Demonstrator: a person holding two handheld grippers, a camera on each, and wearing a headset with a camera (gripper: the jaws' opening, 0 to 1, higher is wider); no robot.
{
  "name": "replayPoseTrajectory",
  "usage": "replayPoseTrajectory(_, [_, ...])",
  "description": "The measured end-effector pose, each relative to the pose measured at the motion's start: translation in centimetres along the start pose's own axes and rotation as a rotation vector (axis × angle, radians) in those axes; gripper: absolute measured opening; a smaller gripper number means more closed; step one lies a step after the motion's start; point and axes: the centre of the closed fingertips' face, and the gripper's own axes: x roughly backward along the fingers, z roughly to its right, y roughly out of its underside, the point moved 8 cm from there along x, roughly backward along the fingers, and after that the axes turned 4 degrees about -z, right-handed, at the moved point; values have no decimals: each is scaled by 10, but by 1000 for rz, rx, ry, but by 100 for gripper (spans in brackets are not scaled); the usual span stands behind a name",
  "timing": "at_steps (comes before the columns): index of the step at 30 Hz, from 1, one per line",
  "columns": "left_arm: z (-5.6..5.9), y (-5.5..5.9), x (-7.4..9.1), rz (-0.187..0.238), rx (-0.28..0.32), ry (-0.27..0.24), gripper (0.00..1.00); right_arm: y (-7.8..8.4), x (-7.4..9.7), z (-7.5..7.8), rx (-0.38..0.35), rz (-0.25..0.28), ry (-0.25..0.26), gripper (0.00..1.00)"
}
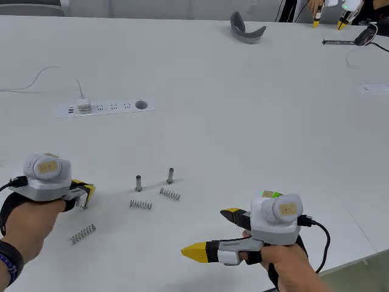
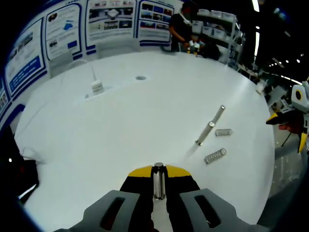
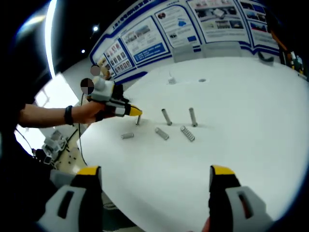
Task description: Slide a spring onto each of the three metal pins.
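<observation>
Left gripper view, left gripper (image 2: 158, 172) fingers clenched on short grey metal pin (image 2: 158, 184), lower end hidden between them, right gripper (image 3: 153, 170) fingers spread wide.

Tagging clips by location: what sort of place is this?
Likely a lab or workshop hall: a big white workbench, technical posters along the wall, storage shelves and another person at the far end.

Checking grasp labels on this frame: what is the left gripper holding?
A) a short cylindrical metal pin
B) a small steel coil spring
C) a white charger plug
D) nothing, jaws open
A: the left gripper is clamped on a short cylindrical metal pin, while the three steel coil springs lie loose on the white table.
</observation>
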Motion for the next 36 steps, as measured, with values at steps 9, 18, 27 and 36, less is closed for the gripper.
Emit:
replayPoseTrajectory(9, [-1, 6, 13, 7, -4, -6, 7, -1, 1, 0, 3, 0, 0, 94])
replayPoseTrajectory(18, [-2, 12, 21, 6, -15, -15, 7, 1, 1, -2, 6, -6, -2, 94])
replayPoseTrajectory(27, [-2, 20, 28, 8, -14, -25, 7, 1, 1, -4, 8, -5, -5, 94])
replayPoseTrajectory(36, [-1, 23, 32, 12, -11, -36, 7, 3, 0, -5, 12, -9, -10, 94])
